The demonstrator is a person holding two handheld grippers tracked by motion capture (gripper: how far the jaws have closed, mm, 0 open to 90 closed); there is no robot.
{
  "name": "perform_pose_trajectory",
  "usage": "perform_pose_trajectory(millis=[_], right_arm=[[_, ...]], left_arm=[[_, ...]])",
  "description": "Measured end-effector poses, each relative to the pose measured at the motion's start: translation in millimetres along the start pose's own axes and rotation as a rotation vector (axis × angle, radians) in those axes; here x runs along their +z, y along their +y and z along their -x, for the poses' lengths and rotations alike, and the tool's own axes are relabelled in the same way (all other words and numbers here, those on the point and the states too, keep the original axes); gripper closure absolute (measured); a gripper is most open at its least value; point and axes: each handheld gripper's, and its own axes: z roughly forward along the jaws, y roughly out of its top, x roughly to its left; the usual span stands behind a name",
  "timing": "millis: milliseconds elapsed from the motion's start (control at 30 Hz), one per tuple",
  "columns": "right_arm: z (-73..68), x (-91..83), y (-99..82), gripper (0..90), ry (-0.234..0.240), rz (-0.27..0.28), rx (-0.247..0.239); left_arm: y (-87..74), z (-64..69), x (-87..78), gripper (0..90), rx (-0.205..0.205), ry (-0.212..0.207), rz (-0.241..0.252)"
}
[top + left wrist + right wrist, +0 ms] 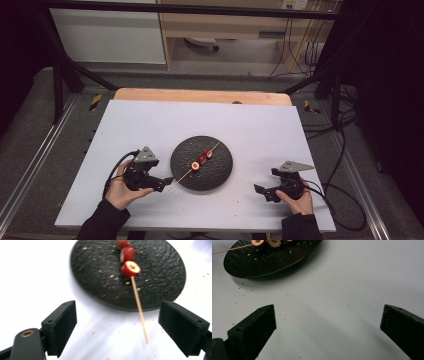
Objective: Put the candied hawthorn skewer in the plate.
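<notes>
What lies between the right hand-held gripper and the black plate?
Bare white tabletop with scattered crumbs, seen in the right gripper view; the right hand-held gripper points toward the black plate.

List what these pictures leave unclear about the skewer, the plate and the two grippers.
- Skewer: far end cut off by the top edge in the left gripper view; fruit pieces too small to name in the high view.
- Plate: far rim cut off by the top edge in the right gripper view.
- Right gripper: open jaws cut off at the bottom of its own view.
- Left gripper: partly hidden by the hand in the high view.
</notes>
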Motion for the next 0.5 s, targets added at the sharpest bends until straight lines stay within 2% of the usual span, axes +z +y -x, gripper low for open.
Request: perform_pose_trajectory(millis=[100,233,333,500], right_arm=[[0.1,0.3,0.0,0.8,-0.001,0.0,-0.001],[-0.1,0.1,-0.1,0.6,0.001,0.0,0.003],[-0.1,0.3,-0.2,0.6,-0.002,-0.005,0.001],[-0.9,0.9,-0.9,0.6,0.0,-0.01,0.002]], left_arm=[[-9.5,-8.8,-9.1,14.4,-0.025,0.023,0.024],[-25.7,-17.5,-17.6,14.1,-0.031,0.04,0.047],[-41.2,-23.1,-20.5,14.1,-0.04,0.06,0.059],[-56.4,-28.0,-21.3,13.9,-0.047,0.073,0.072]])
